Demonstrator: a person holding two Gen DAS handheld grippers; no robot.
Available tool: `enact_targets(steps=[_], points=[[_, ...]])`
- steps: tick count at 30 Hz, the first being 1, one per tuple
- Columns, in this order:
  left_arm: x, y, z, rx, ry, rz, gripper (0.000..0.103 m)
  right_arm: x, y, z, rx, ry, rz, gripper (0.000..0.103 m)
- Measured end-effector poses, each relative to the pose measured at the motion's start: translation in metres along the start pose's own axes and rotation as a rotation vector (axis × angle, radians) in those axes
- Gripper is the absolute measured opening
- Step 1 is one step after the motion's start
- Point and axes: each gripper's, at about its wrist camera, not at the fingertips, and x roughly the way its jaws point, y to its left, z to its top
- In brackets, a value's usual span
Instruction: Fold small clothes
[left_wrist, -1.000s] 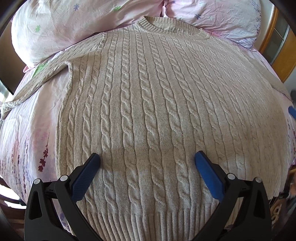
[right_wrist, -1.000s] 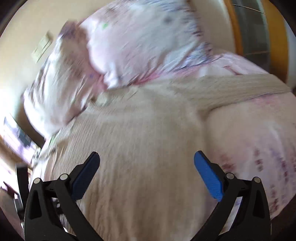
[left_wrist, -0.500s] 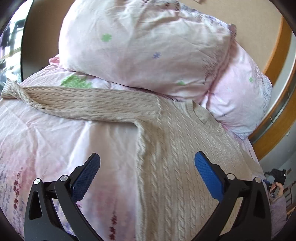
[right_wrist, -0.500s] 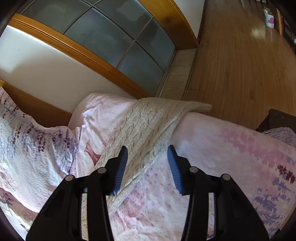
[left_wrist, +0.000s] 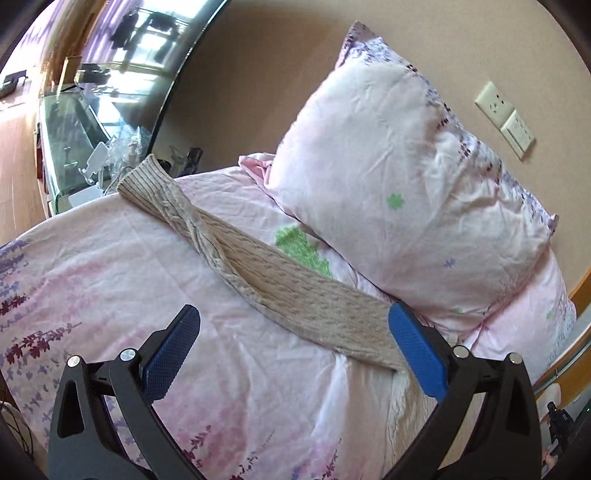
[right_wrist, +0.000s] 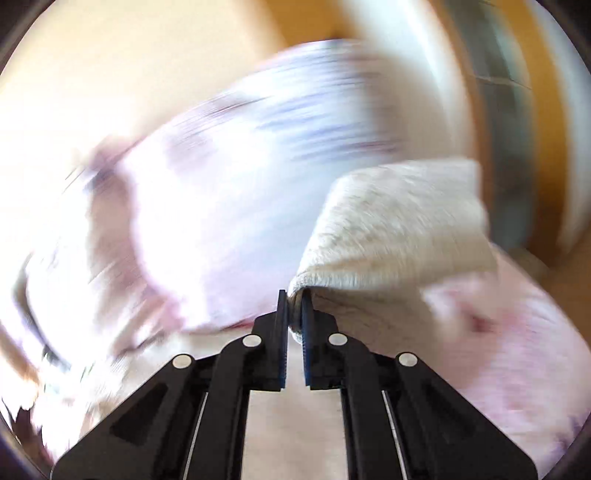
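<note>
A beige cable-knit sweater lies on a pink floral bed. In the left wrist view its left sleeve (left_wrist: 258, 269) stretches flat from lower right up to its cuff (left_wrist: 144, 181) near the bed's far left edge. My left gripper (left_wrist: 291, 350) is open and empty, hovering above the sleeve near the shoulder. In the blurred right wrist view my right gripper (right_wrist: 294, 306) is shut on the end of the right sleeve (right_wrist: 391, 229), which is lifted off the bed and hangs folded from the jaws.
Two pink floral pillows (left_wrist: 406, 177) lean against the beige wall behind the sleeve. A glass table (left_wrist: 70, 129) with clutter stands past the bed's left edge. A wooden frame with glass panels (right_wrist: 513, 110) stands at the right.
My right gripper has shut on the right sleeve's end and lifted it, moving fast. My left gripper has swung further left along the left sleeve and stays open.
</note>
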Motion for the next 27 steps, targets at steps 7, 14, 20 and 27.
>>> enact_targets(steps=[7, 14, 20, 27], points=[[0.014, 0.030, 0.024, -0.111, 0.027, 0.022, 0.086, 0.060, 0.148, -0.080, -0.233, 0.270, 0.294, 0.043], [0.049, 0.071, 0.051, -0.266, 0.099, 0.048, 0.073, 0.033, 0.067, -0.067, -0.087, 0.252, 0.130, 0.063], [0.080, 0.089, 0.065, -0.383, 0.148, 0.113, 0.072, 0.025, 0.002, -0.074, 0.012, 0.274, -0.013, 0.066], [0.101, 0.076, 0.092, -0.237, 0.134, 0.422, 0.034, 0.025, -0.037, -0.090, 0.088, 0.316, -0.070, 0.066]])
